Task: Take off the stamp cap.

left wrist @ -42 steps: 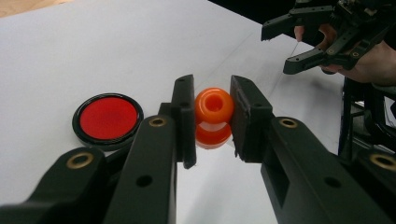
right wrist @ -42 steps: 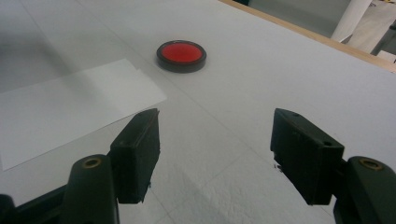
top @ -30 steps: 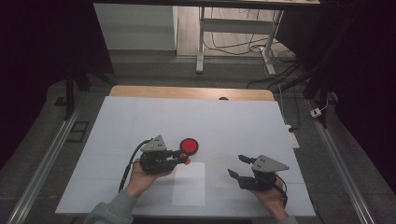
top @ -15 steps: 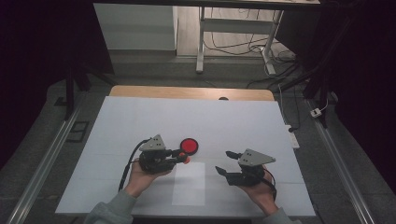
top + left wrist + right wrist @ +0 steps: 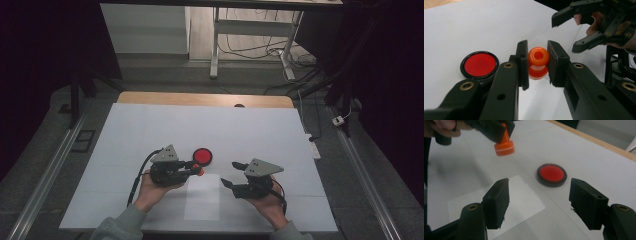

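Left gripper view shows the left tool (image 5: pixel 537 63) clamped on an orange stamp (image 5: pixel 538 62); the right tool (image 5: pixel 539 205) stands wide open, empty, facing a red pad (image 5: pixel 551 175).

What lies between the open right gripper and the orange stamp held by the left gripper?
Just bare white table cover and a paper sheet. In the right gripper view, the right gripper faces the orange stamp across that stretch; the red ink pad sits off to the side.

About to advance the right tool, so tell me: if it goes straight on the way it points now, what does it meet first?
Probably the red ink pad: it lies between the right tool's open jaws, straight ahead. Depth is unclear.
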Demonstrator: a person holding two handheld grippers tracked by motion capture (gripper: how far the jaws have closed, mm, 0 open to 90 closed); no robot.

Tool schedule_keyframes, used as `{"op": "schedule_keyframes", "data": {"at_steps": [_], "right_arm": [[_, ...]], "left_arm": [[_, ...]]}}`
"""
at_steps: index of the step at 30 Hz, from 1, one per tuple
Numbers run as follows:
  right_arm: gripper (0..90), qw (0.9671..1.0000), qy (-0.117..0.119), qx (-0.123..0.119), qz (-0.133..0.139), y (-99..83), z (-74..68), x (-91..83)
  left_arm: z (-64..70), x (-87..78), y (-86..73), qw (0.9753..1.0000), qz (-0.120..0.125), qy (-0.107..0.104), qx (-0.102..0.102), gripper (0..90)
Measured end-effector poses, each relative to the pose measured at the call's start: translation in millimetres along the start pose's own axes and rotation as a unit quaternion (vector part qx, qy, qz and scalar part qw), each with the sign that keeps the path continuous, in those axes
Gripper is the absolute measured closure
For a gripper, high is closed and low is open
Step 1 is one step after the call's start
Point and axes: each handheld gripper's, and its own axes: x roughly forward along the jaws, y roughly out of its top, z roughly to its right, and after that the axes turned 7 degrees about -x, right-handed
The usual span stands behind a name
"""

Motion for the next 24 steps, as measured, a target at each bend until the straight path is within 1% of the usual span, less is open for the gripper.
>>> {"op": "schedule_keyframes", "data": {"at_steps": [1,3,6,9,14,18,21,24], "right_arm": [[32.2,1.0,0.004,0.0,0.004,-0.6,0.3,1.9],[32.4,1.0,0.008,0.0,0.002,-0.3,0.0,4.5],[32.4,0.9997,0.022,0.001,0.007,0.2,-1.6,11.1],[32.4,0.9995,0.03,-0.006,0.002,1.0,-6.5,16.0],[32.4,0.9991,0.042,-0.009,0.002,3.1,-13.2,23.9],[32.4,0.9989,0.046,-0.015,-0.003,4.9,-18.0,27.7],[32.4,0.9987,0.048,-0.013,0.003,5.5,-20.3,30.4],[32.5,0.9987,0.049,-0.015,-0.001,6.2,-21.9,32.3]], "left_arm": [[0.2,0.1,0.0,1.0,0.0,0.0,0.0,71.9],[0.2,1.1,-0.1,1.0,-0.002,-0.001,0.001,71.9],[-0.4,2.9,-0.3,1.0,-0.004,0.0,0.0,72.0],[-0.8,4.8,-0.5,1.0,-0.007,-0.002,0.0,71.9],[0.7,7.9,-0.9,0.9999,-0.011,-0.005,0.002,72.0],[1.6,9.6,-1.0,0.9999,-0.013,-0.009,0.004,72.0],[1.9,10.0,-0.8,0.9998,-0.014,-0.012,0.005,72.0],[2.4,10.0,-0.5,0.9998,-0.014,-0.014,0.005,72.0]]}}
